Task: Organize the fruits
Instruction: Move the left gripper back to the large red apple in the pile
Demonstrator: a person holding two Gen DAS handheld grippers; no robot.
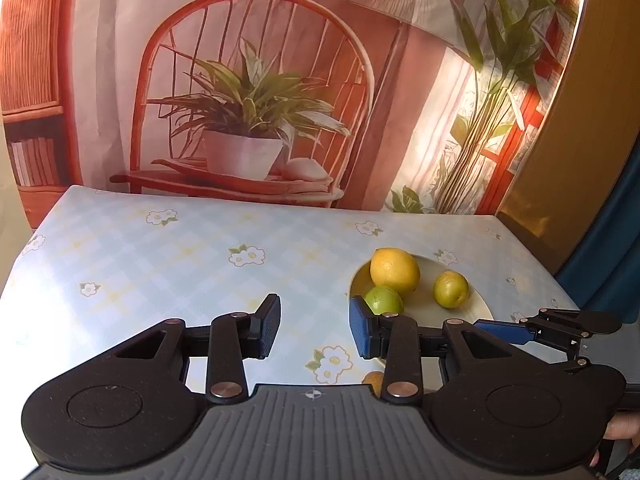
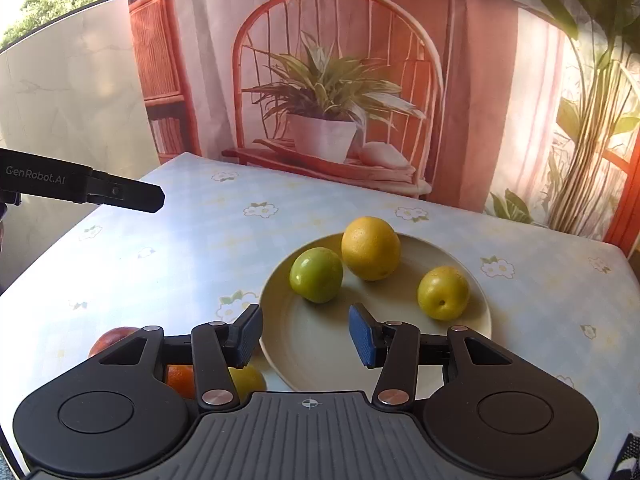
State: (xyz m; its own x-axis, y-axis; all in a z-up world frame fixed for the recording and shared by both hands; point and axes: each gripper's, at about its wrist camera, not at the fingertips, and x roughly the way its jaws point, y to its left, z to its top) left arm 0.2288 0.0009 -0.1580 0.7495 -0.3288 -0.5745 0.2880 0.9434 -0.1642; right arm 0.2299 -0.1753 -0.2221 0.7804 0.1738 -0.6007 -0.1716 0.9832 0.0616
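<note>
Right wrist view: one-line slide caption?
Empty right claw hovers over plate holding three fruits; more fruit waits off-plate.

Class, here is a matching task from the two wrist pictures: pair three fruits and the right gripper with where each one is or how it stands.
Column one:
1. large yellow citrus
2. green fruit
3. orange fruit
4. right gripper

Column two:
A. on the tablecloth, off the plate, partly hidden behind a gripper finger
B. on the plate, at its far edge
C. jaws apart, nothing between them
D. on the plate, left of the citrus

Pairs: 1-B, 2-D, 3-A, 4-C
</note>
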